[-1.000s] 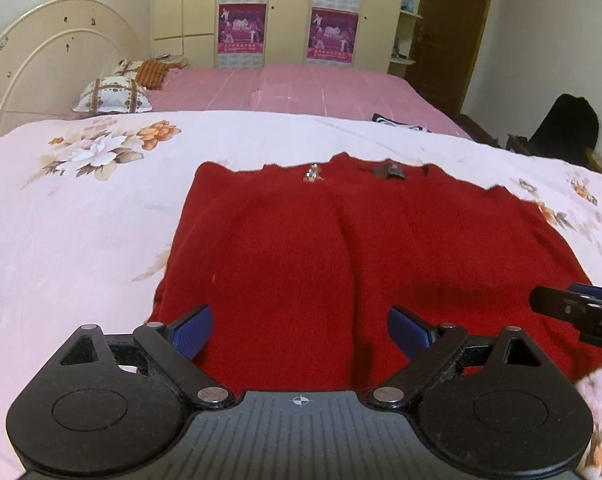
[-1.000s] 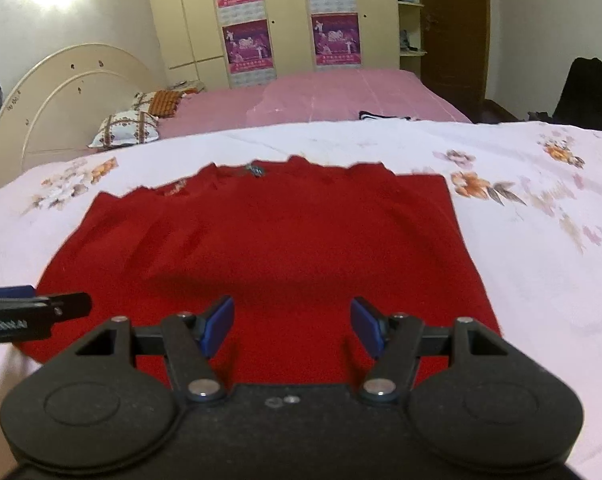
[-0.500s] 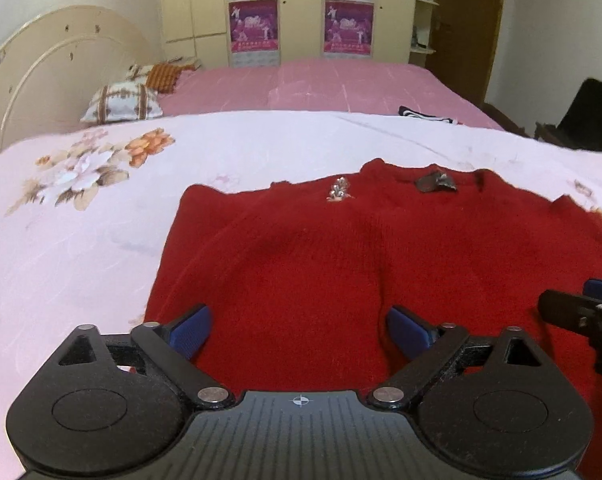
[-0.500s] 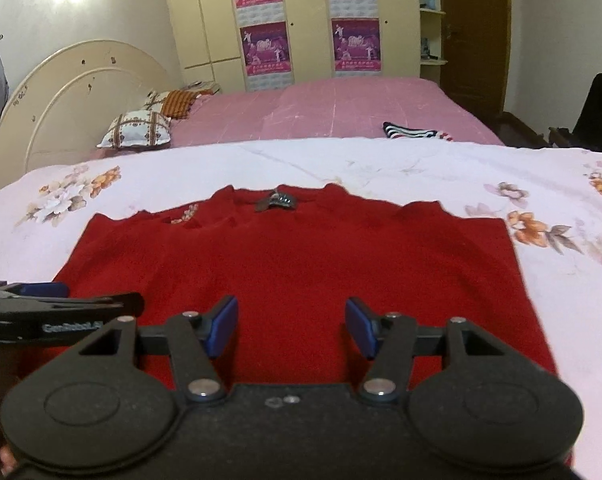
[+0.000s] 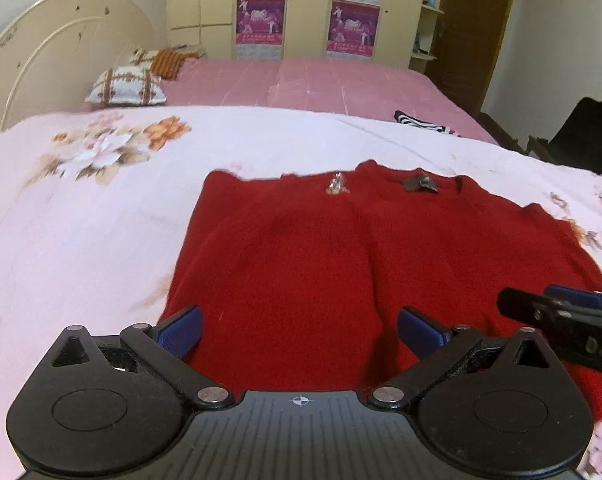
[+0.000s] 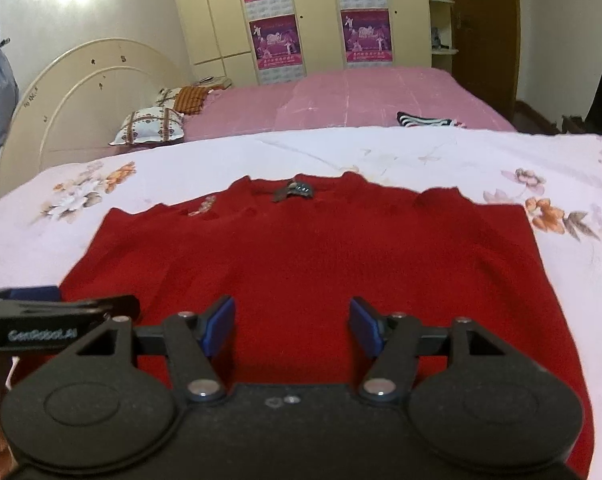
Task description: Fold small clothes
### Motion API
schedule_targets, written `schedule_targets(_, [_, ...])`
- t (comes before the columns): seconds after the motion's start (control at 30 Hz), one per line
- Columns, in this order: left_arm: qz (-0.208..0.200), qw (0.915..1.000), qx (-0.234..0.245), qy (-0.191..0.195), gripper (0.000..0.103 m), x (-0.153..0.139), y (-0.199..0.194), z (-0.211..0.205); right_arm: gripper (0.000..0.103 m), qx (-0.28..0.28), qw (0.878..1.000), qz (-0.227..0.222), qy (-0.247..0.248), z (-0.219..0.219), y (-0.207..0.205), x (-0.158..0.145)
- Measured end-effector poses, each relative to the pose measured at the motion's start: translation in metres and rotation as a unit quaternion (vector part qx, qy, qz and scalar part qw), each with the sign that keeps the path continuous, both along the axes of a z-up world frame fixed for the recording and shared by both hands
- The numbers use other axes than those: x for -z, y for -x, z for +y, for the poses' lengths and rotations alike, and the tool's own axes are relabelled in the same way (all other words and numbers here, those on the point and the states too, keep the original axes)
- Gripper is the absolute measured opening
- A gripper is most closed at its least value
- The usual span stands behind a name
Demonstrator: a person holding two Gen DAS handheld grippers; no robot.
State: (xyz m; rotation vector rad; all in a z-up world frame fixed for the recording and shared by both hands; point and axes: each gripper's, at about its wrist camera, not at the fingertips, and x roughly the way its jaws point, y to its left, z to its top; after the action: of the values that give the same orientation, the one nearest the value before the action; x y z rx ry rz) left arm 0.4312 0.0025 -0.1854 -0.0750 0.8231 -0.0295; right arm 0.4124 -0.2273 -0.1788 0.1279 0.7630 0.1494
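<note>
A red knit sweater [image 5: 341,248] lies flat on the pale floral bedspread [image 5: 81,220], neck label [image 5: 419,184] at the far side; it also shows in the right wrist view [image 6: 341,256]. Its sides look folded in. My left gripper [image 5: 299,330] is open and empty above the sweater's near left hem. My right gripper [image 6: 291,326] is open and empty above the near hem's middle. Each gripper shows at the edge of the other's view: the right one in the left wrist view [image 5: 561,312], the left one in the right wrist view [image 6: 57,310].
A pink bed [image 5: 321,80] with pillows [image 5: 127,86] and a striped garment [image 5: 421,122] lies beyond. A cream headboard [image 5: 53,52] stands at the left, wardrobes with posters [image 5: 305,12] behind. A dark bag [image 5: 585,132] sits at the right.
Both grippers have drawn back towards the sweater's near hem and risen slightly, so more of the sweater shows. Both stayed open.
</note>
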Motion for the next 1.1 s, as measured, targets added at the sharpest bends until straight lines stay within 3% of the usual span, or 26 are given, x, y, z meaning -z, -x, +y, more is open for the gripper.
schedule_targets(0.23, [0.046,0.9948,-0.037,0.084,0.102,0.009,0.058,0.037,0.064,-0.003,1.0,0.0,0.009,0.007,0.022,-0.006])
schedule_targets(0.4, [0.073,0.9803,-0.07,0.17,0.102,0.028,0.092,0.056,0.064,-0.006,1.0,0.004,0.015,0.011,0.036,-0.002])
schedule_targets(0.53, [0.055,0.9711,-0.071,0.221,0.102,0.036,0.101,0.059,0.064,-0.002,1.0,0.009,0.012,0.013,0.041,0.003])
schedule_targets(0.7, [0.022,0.9453,-0.109,0.307,0.102,0.051,0.084,0.071,0.064,0.001,1.0,0.008,0.012,0.013,0.041,0.007])
schedule_targets(0.83, [-0.007,0.9324,-0.134,0.335,0.094,0.06,0.061,0.073,0.064,0.002,1.0,0.003,0.014,0.012,0.034,0.01])
schedule_targets(0.9, [-0.017,0.9299,-0.139,0.34,0.08,0.063,0.047,0.069,0.064,0.004,1.0,0.001,0.012,0.01,0.026,0.011])
schedule_targets(0.97, [-0.026,0.9271,-0.148,0.343,0.073,0.066,0.037,0.066,0.064,0.006,1.0,-0.001,0.015,0.009,0.017,0.012])
schedule_targets(1.03, [-0.027,0.9265,-0.152,0.343,0.043,0.067,0.028,0.063,0.064,0.01,1.0,-0.01,0.014,0.008,0.01,0.009])
schedule_targets(1.1, [-0.016,0.9267,-0.154,0.343,0.022,0.07,0.021,0.063,0.064,0.012,0.999,-0.025,0.034,0.01,0.005,0.007])
